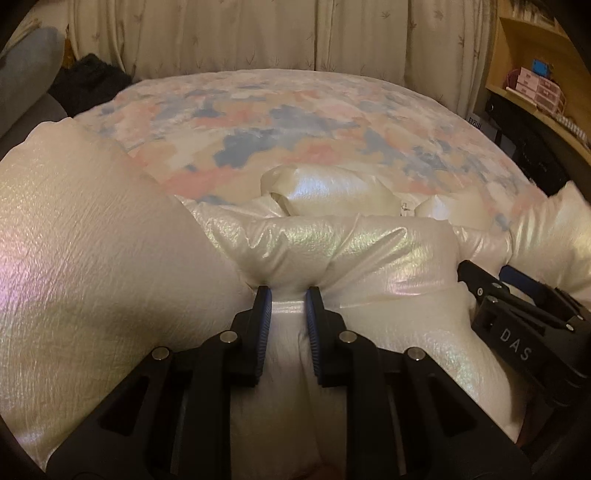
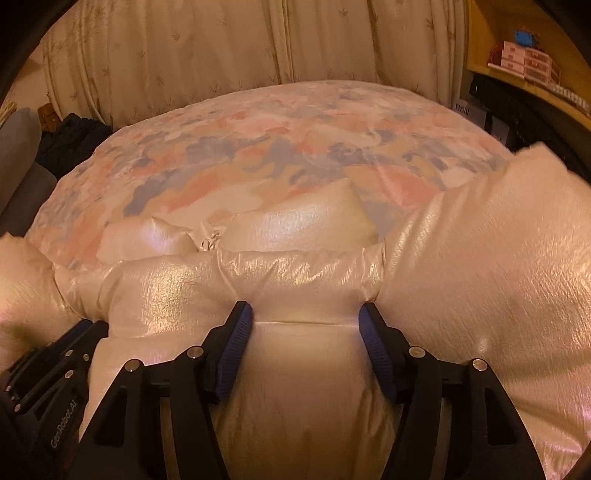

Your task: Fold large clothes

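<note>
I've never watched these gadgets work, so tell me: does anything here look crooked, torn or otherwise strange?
Nothing looks torn or spilled. The puffy, pearly white quilted jacket lies bunched on the flowered pastel bedspread, one sleeve ballooning up, its collar rumpled. Both the left tongs and right tongs pinch its padding, which is normal mid-fold.

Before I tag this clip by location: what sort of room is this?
Most likely a bedroom: a bed under a pastel patterned bedspread, drawn curtains behind it, and a wooden shelf unit with small boxes beside it.
</note>
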`<state>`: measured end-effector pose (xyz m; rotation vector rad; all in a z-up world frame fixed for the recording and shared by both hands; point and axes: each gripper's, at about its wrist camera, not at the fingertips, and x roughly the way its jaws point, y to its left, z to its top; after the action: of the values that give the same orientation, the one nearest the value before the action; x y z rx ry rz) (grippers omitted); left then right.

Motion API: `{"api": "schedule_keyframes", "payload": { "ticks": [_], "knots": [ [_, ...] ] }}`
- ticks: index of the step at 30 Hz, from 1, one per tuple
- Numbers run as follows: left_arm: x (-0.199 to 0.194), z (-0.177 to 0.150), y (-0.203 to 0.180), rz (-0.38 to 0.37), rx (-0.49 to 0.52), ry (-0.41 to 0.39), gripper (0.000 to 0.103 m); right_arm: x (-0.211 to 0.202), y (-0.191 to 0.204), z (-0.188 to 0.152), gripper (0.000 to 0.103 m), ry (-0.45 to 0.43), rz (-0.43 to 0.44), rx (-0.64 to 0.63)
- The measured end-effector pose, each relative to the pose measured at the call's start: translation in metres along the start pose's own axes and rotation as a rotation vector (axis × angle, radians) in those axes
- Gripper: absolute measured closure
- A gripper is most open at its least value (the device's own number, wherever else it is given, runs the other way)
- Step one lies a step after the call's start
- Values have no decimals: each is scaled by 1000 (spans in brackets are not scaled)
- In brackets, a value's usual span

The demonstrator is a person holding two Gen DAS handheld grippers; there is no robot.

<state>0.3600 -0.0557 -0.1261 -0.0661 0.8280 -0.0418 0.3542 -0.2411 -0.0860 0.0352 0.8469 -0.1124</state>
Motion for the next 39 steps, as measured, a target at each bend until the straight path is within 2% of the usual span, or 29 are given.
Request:
{"api": "schedule_keyframes", "payload": {
  "ticks": [25, 39],
  "knots": [
    [4, -6, -2, 14, 14, -11, 86, 30, -4, -2, 41, -32, 45, 17],
    [11, -5, 3, -28, -23, -15, 86, 39, -5, 1, 41, -31, 73, 45]
  ]
}}
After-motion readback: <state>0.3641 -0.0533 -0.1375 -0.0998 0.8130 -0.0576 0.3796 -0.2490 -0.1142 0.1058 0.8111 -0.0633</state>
